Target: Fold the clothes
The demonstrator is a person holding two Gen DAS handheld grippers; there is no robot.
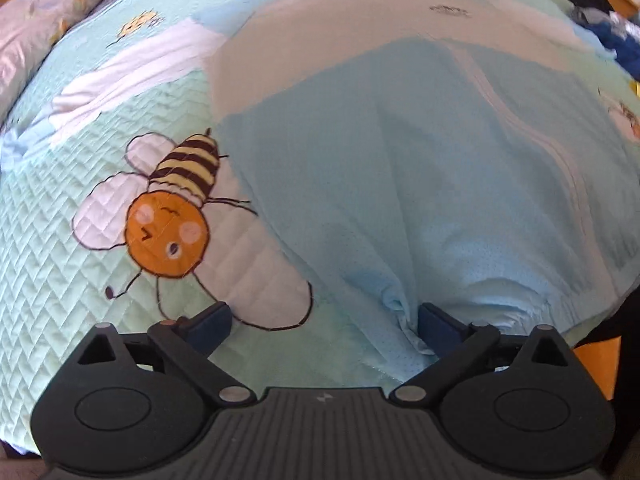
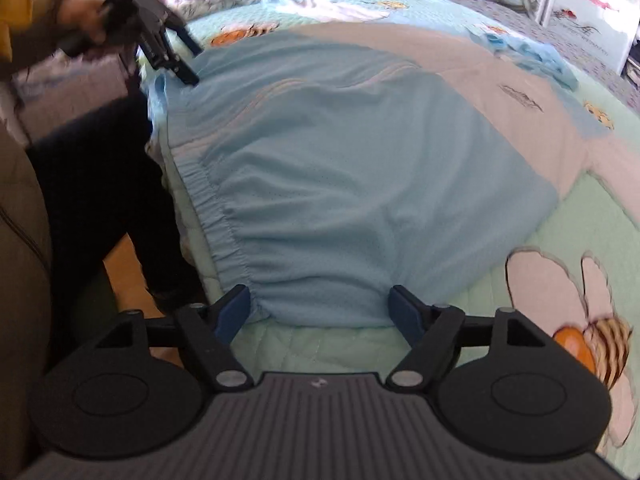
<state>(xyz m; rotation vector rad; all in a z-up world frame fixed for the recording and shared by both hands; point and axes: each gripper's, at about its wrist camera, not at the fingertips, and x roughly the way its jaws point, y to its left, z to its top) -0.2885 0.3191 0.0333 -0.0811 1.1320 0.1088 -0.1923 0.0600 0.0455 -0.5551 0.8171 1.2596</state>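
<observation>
The right claw [image 2: 320,310] is observed with its jaws spread wide just above the near corner of a light blue garment [image 2: 340,168]; the gathered elastic waistband [image 2: 224,224] of the garment lies between the fingertips, and no pad is seen pressing on the cloth. The left claw [image 1: 324,326] is likewise seen open, low over the opposite end of the same waistband; a bunched fold of blue fabric lies against the inner face of its right-hand finger [image 1: 438,330], but nothing is clamped. In the right wrist view the left claw is seen at upper left, held in a person's hand [image 2: 82,20].

The garment is spread flat on a bed, over a quilted mint-green bedspread [image 1: 48,240] printed with cartoon bees [image 1: 168,216]. Its waistband lies along the bed's near edge. A pale beige panel [image 2: 500,80] adjoins the blue cloth on the far side. A pillow [image 1: 36,28] is noted at the head of the bed.
</observation>
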